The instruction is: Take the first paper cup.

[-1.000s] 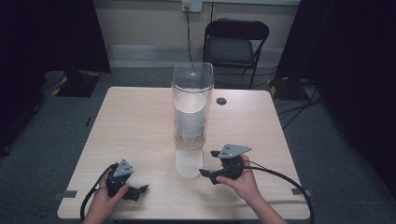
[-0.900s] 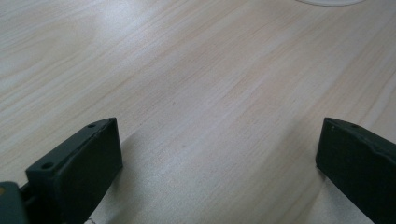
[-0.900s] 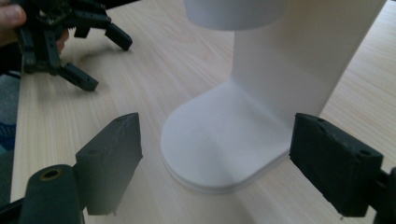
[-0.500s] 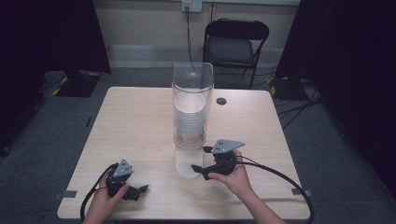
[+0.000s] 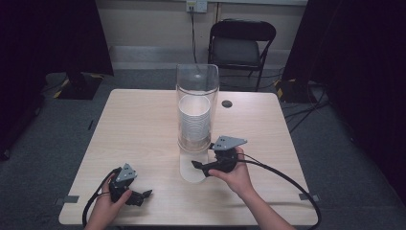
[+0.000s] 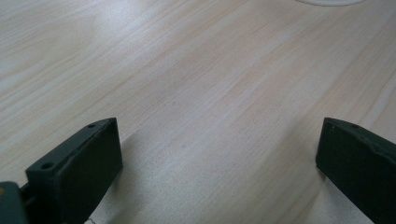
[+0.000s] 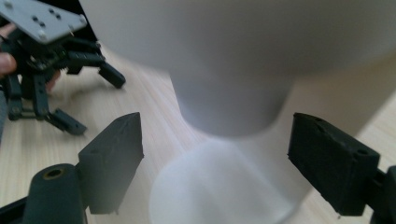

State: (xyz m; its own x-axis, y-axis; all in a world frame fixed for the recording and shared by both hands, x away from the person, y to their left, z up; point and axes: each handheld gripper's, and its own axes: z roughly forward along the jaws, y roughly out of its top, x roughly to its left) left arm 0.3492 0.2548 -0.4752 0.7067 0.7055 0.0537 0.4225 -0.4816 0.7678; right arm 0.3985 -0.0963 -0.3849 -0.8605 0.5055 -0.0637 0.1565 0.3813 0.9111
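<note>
Since a second ago the right gripper point(image 5: 200, 166) has slid leftward across the pale wooden counter point(image 5: 139, 129), from a spot well to the right of the dispenser to one just beside the white paper cup point(image 5: 192, 168) that hangs out below it; the left gripper point(image 5: 141, 196) has stayed put near the counter's front edge.

From the high view, the tall clear plastic cup dispenser point(image 5: 197, 88) stands upright at the counter's middle, a stack of white paper cups point(image 5: 194, 120) nested inside it, and the lowest cup juts from its bottom opening toward the person. That cup's long axis runs vertically, in line with the tube. It lies straight ahead of the right gripper's fingers point(image 7: 113, 158): in the right gripper view the matte black, blocky fingers stand wide apart, one on each side of the cup point(image 7: 224, 186), not yet touching it. The cup's wall looks smooth and dull white, tapering downward, blurred by closeness, so I cannot tell how far clear of the counter its base sits.

The right gripper is plainly the nearer one; the left gripper point(image 7: 70, 70) sits well apart, low at the left. In the left gripper view its fingers point(image 6: 79, 163) are spread wide over bare wood grain, holding nothing.

My reading is that the coming move turns on closing across the cup's round wall, at right angles to its axis, then drawing it down along the axis. Thin paper may crumple under a hard squeeze.
</note>
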